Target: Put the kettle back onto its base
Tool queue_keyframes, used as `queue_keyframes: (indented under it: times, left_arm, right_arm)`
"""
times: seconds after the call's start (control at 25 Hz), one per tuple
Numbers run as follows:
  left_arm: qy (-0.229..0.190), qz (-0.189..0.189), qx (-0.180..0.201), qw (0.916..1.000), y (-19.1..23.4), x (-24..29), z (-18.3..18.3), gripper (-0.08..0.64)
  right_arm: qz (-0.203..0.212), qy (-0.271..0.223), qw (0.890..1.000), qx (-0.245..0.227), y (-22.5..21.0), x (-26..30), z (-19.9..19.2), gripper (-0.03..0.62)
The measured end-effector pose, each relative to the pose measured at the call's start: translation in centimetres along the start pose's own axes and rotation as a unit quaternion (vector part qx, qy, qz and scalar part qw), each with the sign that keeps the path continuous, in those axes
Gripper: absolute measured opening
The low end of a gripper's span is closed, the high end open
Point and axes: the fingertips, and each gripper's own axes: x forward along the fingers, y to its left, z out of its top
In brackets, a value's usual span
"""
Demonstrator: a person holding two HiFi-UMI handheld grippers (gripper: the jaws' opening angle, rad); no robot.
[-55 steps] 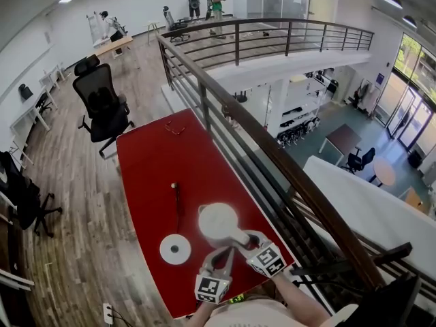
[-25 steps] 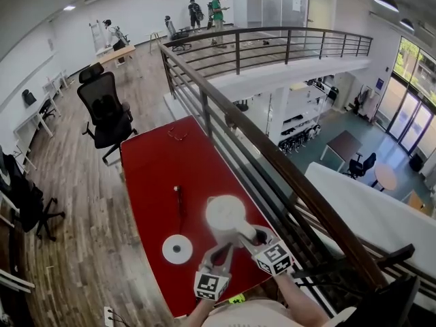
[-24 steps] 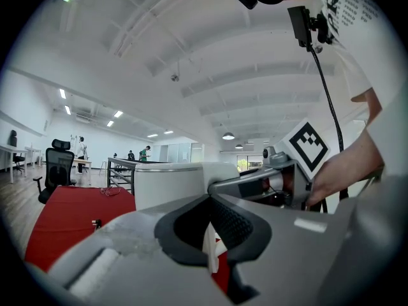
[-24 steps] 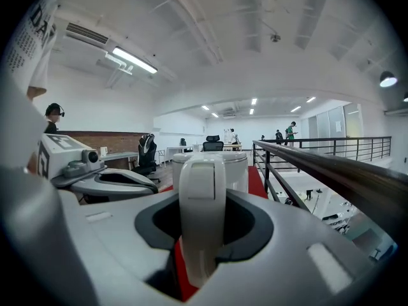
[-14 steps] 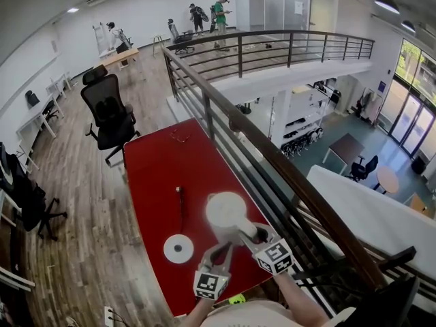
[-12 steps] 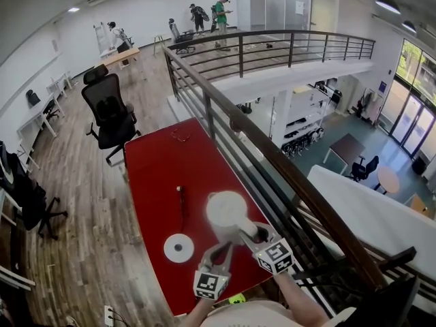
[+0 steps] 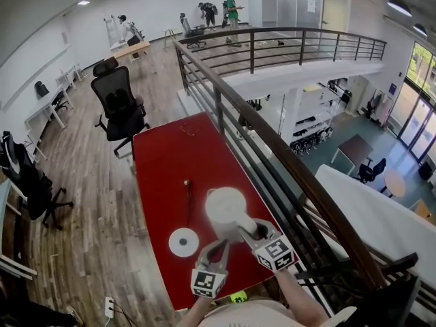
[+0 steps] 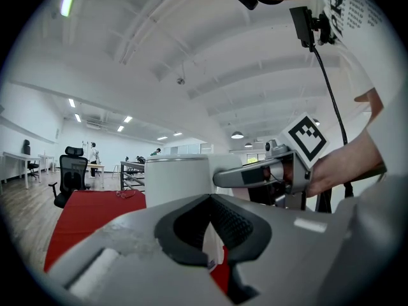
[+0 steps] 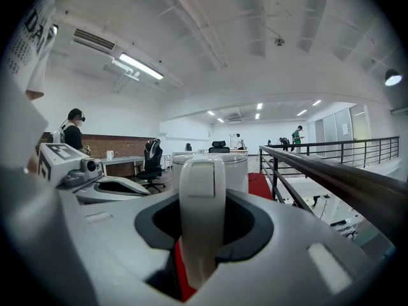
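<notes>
Table [image 7: 163, 162] (red) is seen with the kettle [image 7: 226, 213] near, right of its base [image 7: 184, 242], apart. Its handle [image 9: 203, 190] is pinched by the right gripper [image 7: 249, 229]; the left gripper [image 7: 216, 251] is pressed together, empty. A tilted, off-centre landing could be caused by that hold.

Bright ceiling lights (and daylight at right); sharp frames, strong fisheye bending.

I see red table [image 7: 163, 176] at frame centre, with black office chair [image 7: 121, 104] past its far end, upper left. Dark railing [image 7: 300, 172] cuts diagonally from top centre to lower right. Wood floor [image 7: 88, 203] fills left side. People [image 7: 235, 5] stand far off, top centre. Lower level shows at right, with dark table [image 7: 354, 148].
</notes>
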Motion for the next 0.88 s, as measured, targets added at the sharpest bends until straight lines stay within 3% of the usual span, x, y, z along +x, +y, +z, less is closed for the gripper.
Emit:
queue_keyframes:
  times: [0.4, 0.88]
  left_arm:
    - [0.001, 0.045, -0.002, 0.9990, 2.5, -2.1, 0.2, 0.005]
    - [0.009, 0.146, -0.003, 0.9893, 9.8, -8.3, -0.2, 0.005]
  right_arm:
    - [0.055, -0.001, 0.998, -0.026, 3.4, 3.1, 1.5, 0.123]
    - [0.143, 0.007, 0.989, -0.040, 10.3, 9.9, 2.4, 0.123]
